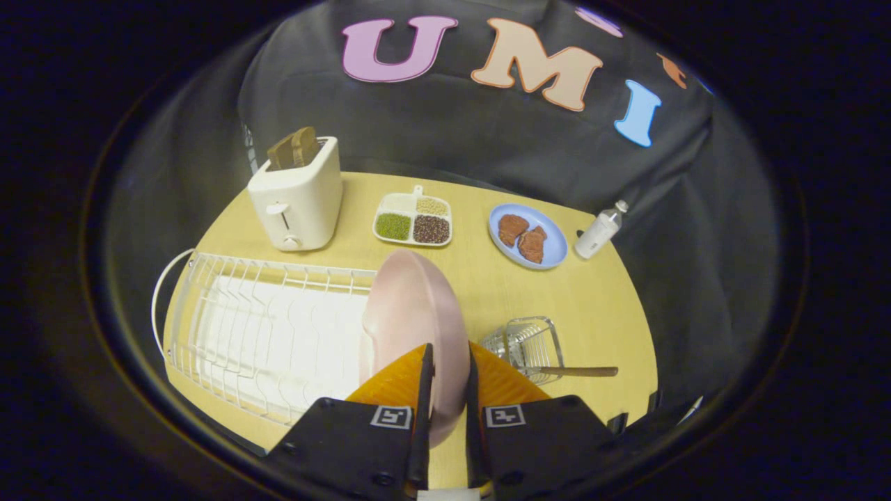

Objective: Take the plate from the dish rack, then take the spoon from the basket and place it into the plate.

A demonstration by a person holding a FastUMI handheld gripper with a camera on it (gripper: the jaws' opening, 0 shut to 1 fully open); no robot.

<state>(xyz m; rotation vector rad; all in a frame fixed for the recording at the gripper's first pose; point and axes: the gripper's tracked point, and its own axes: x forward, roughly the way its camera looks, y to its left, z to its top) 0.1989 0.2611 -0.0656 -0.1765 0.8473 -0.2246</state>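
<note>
Pink plate is pinched on edge between the gripper fingers, which sit nearly together, right beside the white dish rack.

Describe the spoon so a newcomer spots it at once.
Start at the white dish rack on the wooden table. Across the pink plate, pinched edge-on by the hand-held gripper, lies a small wire basket. The spoon is the wooden handle sticking out.
</note>
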